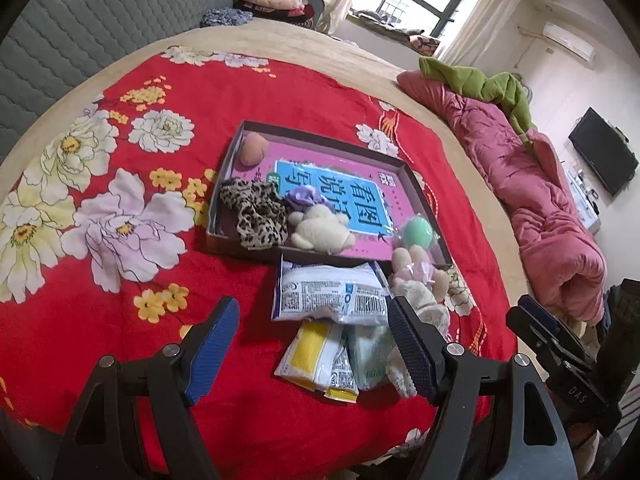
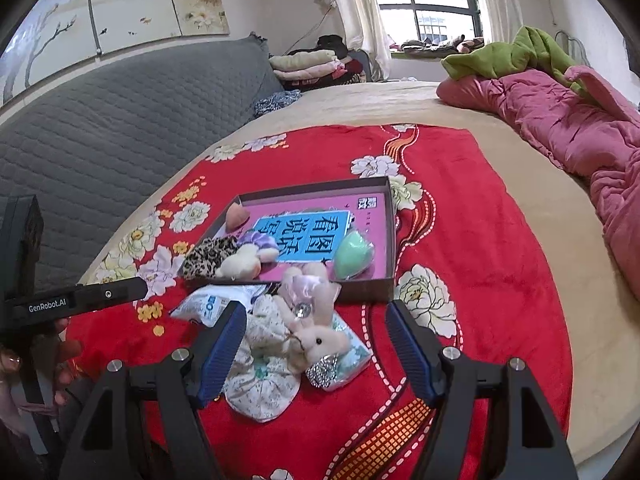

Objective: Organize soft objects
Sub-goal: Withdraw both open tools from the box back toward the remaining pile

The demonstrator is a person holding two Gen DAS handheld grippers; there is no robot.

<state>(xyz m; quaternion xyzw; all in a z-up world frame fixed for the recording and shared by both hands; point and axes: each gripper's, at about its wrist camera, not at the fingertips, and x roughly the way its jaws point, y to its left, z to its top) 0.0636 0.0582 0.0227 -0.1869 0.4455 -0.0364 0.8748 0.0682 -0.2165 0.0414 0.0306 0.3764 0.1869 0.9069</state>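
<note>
On the red floral quilt lies a shallow box (image 1: 416, 184) (image 2: 390, 232). In it are a peach sponge (image 1: 253, 148), a leopard scrunchie (image 1: 256, 212), a cream plush (image 1: 320, 228), a purple scrunchie (image 1: 304, 196) and a green ball (image 2: 352, 256). In front of the box are tissue packs (image 1: 332, 292), a pink bunny plush (image 2: 320, 336) and a floral scrunchie (image 2: 260, 376). My left gripper (image 1: 312, 344) hangs open over the tissue packs. My right gripper (image 2: 316, 352) is open above the bunny and floral scrunchie, its pads clear of both.
A crumpled pink duvet (image 2: 560, 120) with a green blanket (image 2: 520, 52) lies along the bed's right side. A grey quilted headboard (image 2: 120, 120) rises at left. Folded clothes (image 2: 308, 64) are stacked at the far end by the window.
</note>
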